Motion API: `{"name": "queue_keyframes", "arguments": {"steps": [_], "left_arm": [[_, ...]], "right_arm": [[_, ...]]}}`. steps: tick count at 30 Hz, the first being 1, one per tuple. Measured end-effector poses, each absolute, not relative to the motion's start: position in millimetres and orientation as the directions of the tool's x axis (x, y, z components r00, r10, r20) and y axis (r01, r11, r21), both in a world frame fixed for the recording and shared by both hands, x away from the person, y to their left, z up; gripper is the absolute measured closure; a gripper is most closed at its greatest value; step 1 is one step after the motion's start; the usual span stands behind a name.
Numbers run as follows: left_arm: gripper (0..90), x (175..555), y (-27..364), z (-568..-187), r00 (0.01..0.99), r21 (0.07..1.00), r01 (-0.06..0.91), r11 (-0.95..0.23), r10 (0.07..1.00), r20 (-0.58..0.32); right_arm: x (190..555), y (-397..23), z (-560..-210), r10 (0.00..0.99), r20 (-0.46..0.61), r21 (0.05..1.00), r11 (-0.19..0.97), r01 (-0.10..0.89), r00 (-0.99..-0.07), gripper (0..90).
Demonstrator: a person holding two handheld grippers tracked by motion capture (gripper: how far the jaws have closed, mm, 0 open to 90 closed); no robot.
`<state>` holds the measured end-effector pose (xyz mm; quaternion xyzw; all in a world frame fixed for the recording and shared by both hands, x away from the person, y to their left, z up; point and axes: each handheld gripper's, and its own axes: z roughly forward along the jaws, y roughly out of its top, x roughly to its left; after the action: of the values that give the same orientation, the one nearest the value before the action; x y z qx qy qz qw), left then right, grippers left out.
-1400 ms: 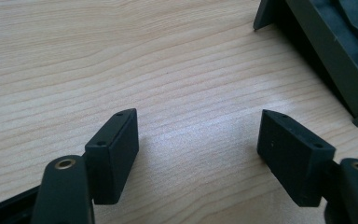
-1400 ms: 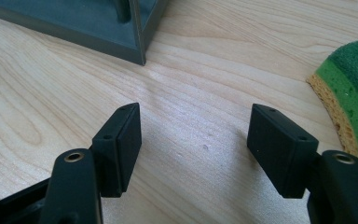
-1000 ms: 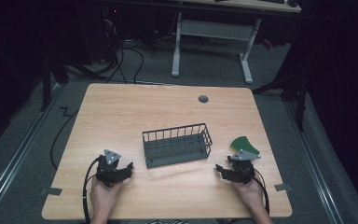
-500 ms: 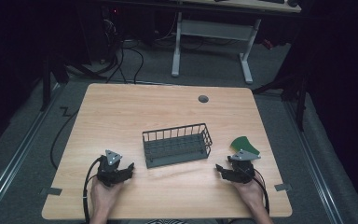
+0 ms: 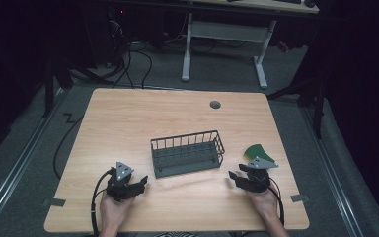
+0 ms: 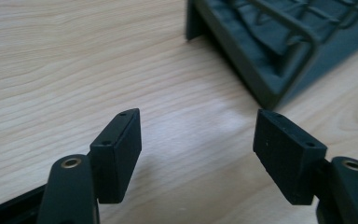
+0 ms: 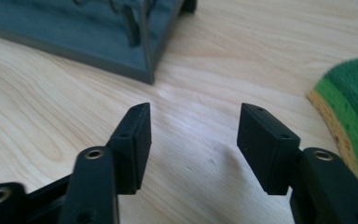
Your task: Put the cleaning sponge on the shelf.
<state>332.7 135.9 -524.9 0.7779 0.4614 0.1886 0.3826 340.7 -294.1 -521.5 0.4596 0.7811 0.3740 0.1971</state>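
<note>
**Lining up on the sponge beside the basket**

I hold both grippers low over the near edge of the wooden table (image 5: 128,118), and neither has anything in it. My left gripper (image 5: 137,183) sits at about 7 o'clock from the wire basket (image 5: 187,154); its jaws stand wide apart over bare wood and have just been closing a little, with nothing between them. My right gripper (image 5: 235,178) sits at about 4 o'clock from the basket; its jaws are parted too, narrower than the left pair, and have just been closing, again on nothing.

The green and yellow sponge (image 5: 258,152) lies flat on the table at roughly 3 o'clock from the basket, just beyond my right hand. In the right gripper view it lies at 2 o'clock of my jaws, off their line.

I judge this to be the approach, before any grasp. Next I would need to swing the right jaws toward 2 o'clock, open them enough to straddle the sponge, and settle low before squeezing. The basket appears empty, a likely place to drop it.
</note>
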Motion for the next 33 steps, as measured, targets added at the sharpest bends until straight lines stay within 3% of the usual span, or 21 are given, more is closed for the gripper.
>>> {"name": "queue_keyframes", "arguments": {"steps": [17,33], "left_arm": [[40.0,331.2,105.3,-515.3,0.554,0.759,0.570,-0.314,0.830,-0.072],[67.3,341.6,98.2,-510.4,0.554,0.757,0.584,-0.294,0.825,-0.108]], "right_arm": [[356.1,-272.5,-511.8,0.851,0.076,0.773,0.279,0.570,-0.520,56.7],[373.1,-257.0,-503.0,0.848,0.089,0.752,0.287,0.594,-0.523,76.4]]}}
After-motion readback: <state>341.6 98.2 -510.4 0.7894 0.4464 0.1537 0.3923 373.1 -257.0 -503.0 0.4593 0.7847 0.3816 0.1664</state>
